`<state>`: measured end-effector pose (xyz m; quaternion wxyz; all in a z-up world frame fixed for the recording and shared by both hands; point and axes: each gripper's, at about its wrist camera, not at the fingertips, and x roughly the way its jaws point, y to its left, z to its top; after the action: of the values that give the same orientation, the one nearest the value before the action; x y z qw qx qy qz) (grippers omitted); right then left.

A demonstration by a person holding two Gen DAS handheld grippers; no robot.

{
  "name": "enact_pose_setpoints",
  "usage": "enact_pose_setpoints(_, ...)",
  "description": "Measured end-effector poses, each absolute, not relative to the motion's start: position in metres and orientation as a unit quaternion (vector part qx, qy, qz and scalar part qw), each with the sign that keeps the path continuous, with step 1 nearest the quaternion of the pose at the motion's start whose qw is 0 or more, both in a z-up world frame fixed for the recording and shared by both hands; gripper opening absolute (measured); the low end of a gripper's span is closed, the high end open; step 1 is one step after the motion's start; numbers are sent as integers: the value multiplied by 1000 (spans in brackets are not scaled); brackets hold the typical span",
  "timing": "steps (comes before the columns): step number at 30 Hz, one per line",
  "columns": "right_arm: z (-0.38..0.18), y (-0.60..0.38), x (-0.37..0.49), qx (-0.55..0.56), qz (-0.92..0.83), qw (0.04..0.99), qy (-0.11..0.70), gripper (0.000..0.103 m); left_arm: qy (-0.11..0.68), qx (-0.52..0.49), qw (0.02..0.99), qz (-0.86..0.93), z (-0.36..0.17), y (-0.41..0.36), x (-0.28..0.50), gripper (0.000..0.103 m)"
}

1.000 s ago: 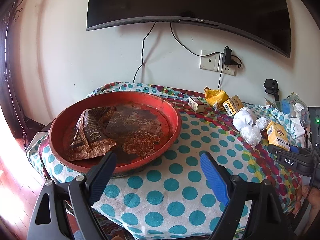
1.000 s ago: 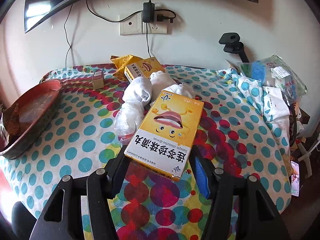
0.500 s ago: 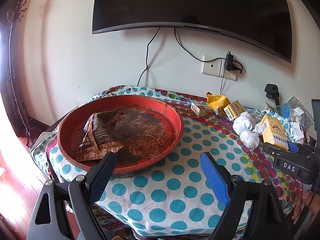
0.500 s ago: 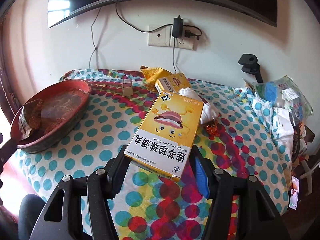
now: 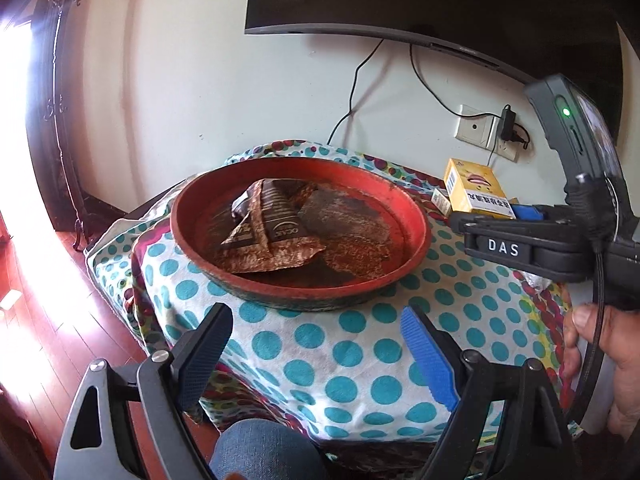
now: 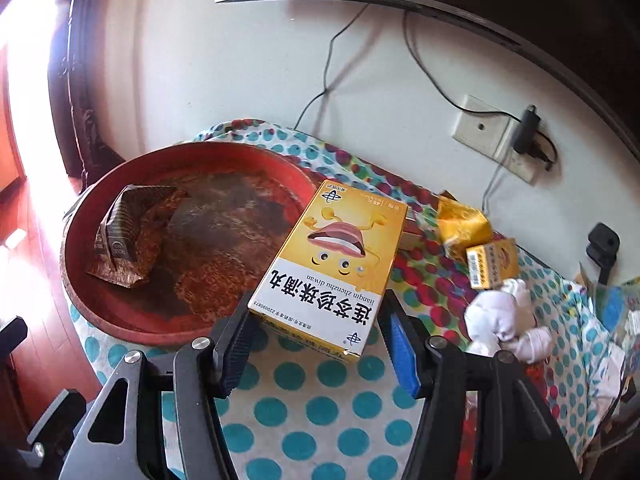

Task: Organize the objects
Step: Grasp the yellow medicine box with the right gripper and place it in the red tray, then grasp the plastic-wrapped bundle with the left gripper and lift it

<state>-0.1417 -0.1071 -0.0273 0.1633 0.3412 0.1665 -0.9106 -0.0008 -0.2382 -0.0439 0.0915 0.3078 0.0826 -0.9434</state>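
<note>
Carried leftward from among the clutter at the table's right, the yellow medicine box (image 6: 332, 264) now hangs at the red tray's (image 6: 86, 304) right rim, its far end over the tray's edge, whereas a second ago it lay down among the white wads. The right gripper (image 6: 316, 344) holds the box by its near end, jaws closed against both sides. The left gripper (image 5: 316, 356) has swung left too; it hovers empty before the tray with jaws spread wide.

The step in hand looks like transport: bringing the box to the tray for collecting. The next move probably calls for pushing further over the tray floor, lowering, and then releasing beside the crumpled brown wrapper (image 6: 120, 240) rather than on top of it.

By count: one tray, one wrapper already inside it, one box in the grip. On the dotted cloth (image 6: 304, 408) remain one smaller yellow box (image 6: 492, 264), one crinkled yellow packet (image 6: 460, 224), one bundle of white wads (image 6: 504, 320), and a small carton partly hidden behind the held box.
</note>
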Motion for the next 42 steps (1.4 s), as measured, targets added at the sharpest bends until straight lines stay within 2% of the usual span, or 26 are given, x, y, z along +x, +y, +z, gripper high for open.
enact_pose_setpoints(8, -49, -175, -176, 362, -886, 190, 216, 57, 113, 311, 102, -938, -53, -268, -9, 88)
enact_pose_setpoints(21, -65, -225, -186, 371, -870, 229, 229, 59, 144, 299, 118, -936, -49, -289, -6, 88)
enact_pose_setpoints(23, -58, -222, -178, 352, -877, 229, 233, 67, 140, 292, 118, -939, -45, -286, -4, 88)
enact_pose_setpoints(24, -53, -218, -174, 341, -882, 230, 230, 75, 138, 288, 116, -940, -45, -284, -3, 88)
enact_pose_setpoints(25, -49, -213, -171, 334, -886, 233, 223, 77, 136, 285, 115, -942, -43, -282, -2, 88)
enact_pose_setpoints(30, -31, -160, -161, 312, -911, 198, 184, 78, 134, 258, 101, -952, -34, -273, 6, 88)
enact_pose_setpoints(33, -33, -111, -157, 309, -926, 150, 158, 85, 131, 244, 89, -957, -29, -266, 10, 88)
enact_pose_setpoints(42, -63, 58, -143, 334, -940, 17, 68, 86, 84, 250, 29, -964, -38, -226, 2, 88)
